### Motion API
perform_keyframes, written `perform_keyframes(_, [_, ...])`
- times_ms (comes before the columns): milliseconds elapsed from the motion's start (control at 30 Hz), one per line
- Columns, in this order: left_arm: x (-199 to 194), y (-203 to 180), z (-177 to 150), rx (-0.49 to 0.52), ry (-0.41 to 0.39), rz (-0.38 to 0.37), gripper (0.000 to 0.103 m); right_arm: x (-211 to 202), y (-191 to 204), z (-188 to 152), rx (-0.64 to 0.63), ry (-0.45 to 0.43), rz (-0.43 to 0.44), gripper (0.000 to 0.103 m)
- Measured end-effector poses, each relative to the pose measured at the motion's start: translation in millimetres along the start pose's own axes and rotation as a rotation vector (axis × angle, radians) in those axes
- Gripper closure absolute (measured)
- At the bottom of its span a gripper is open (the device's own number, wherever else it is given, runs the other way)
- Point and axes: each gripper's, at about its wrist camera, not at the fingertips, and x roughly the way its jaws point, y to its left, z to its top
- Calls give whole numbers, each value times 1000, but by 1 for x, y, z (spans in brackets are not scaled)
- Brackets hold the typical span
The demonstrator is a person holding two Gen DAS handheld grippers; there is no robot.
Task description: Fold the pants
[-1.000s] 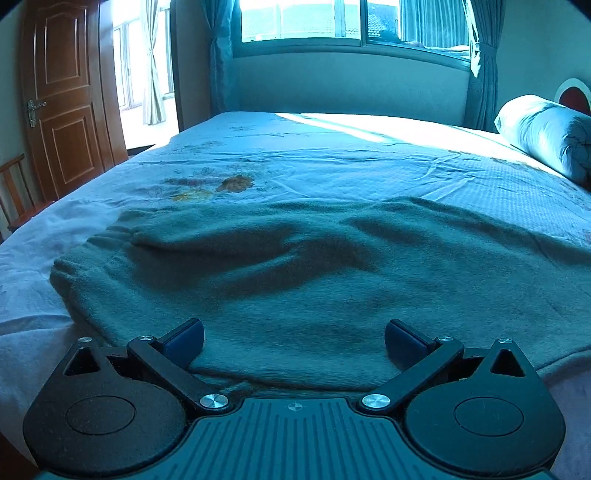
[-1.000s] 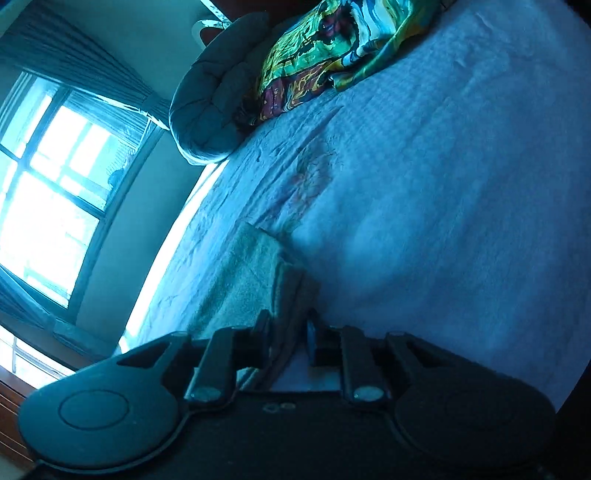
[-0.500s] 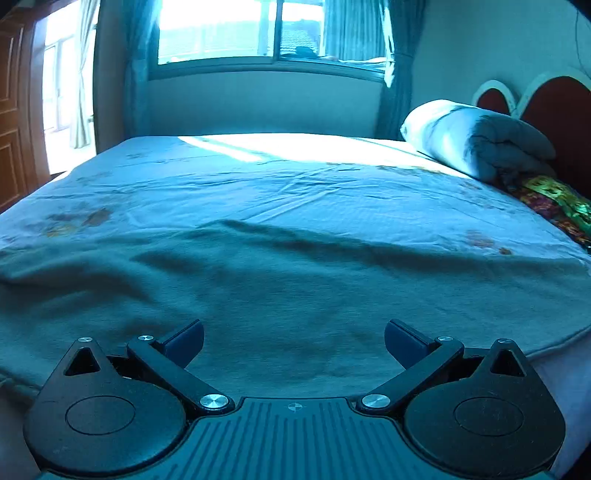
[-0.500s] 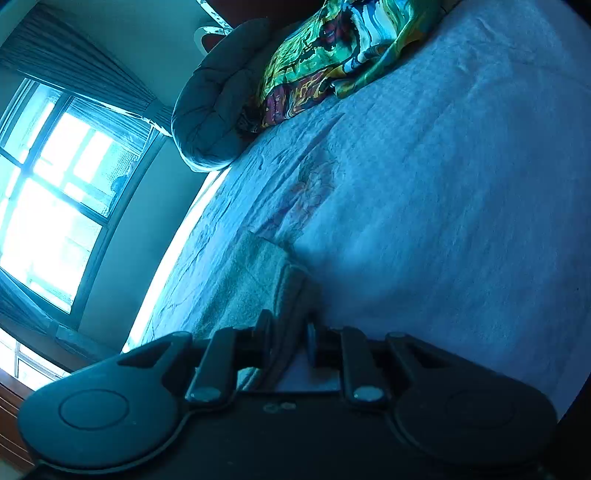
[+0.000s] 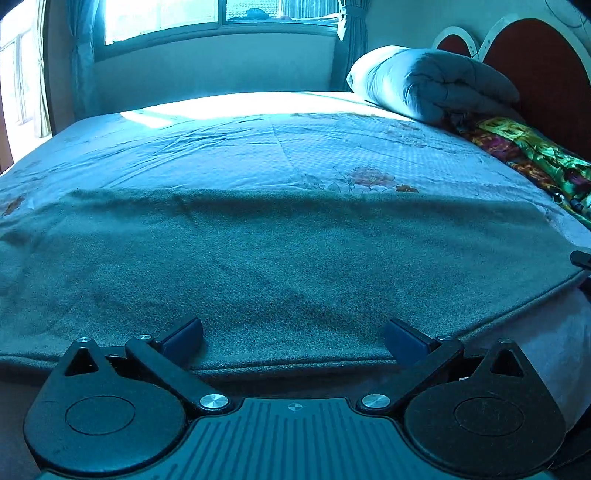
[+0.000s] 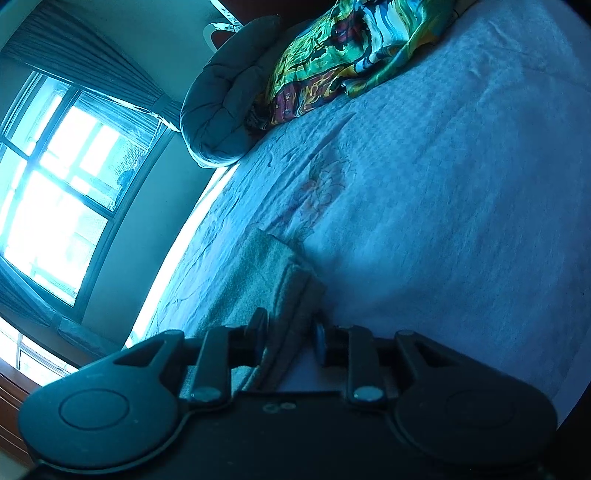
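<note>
Grey-green pants (image 5: 295,266) lie flat and smooth across the bed, their near long edge along the mattress edge. My left gripper (image 5: 293,336) hovers over that near edge, open wide, with nothing between its blue pads. In the right wrist view, which is rolled on its side, my right gripper (image 6: 289,332) is at the end of the pants (image 6: 258,273). Its jaws are opening. The layered fabric edge still lies between them, against the left pad and with a small gap to the right pad.
The pale blue flowered sheet (image 5: 258,147) covers the bed beyond the pants. A rolled grey duvet (image 5: 424,85) and a colourful cloth (image 5: 535,155) lie by the red headboard (image 5: 535,62). A bright window (image 5: 166,14) is on the far wall.
My left gripper has slid to the right along the near edge of the pants; the door has gone from its view and the headboard has come in. The right gripper's jaws have widened slightly.
</note>
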Motion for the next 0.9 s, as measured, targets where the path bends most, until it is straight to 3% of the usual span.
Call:
perform_keyframes(367, [-1,-14,-1,-23,0,20,0,-1,2,0,-9,-3,-6,86])
perform_keyframes(667, [2,-10,-3,-13,-23,1,0,0,20,-1,-88,-10,-57,94])
perform_keyframes(733, [-11,7,2,-11,-42,-37,0,-6,38,1,-114,-22,-20,94])
perform_keyframes(833, [-35,69,-2,-38,-96,-7,0,-12,87,-4,-225,-24,39,94])
perform_keyframes(900, [-50,125,-7,-65,-117,66,0,-12,123,-19,-301,-16,81,94])
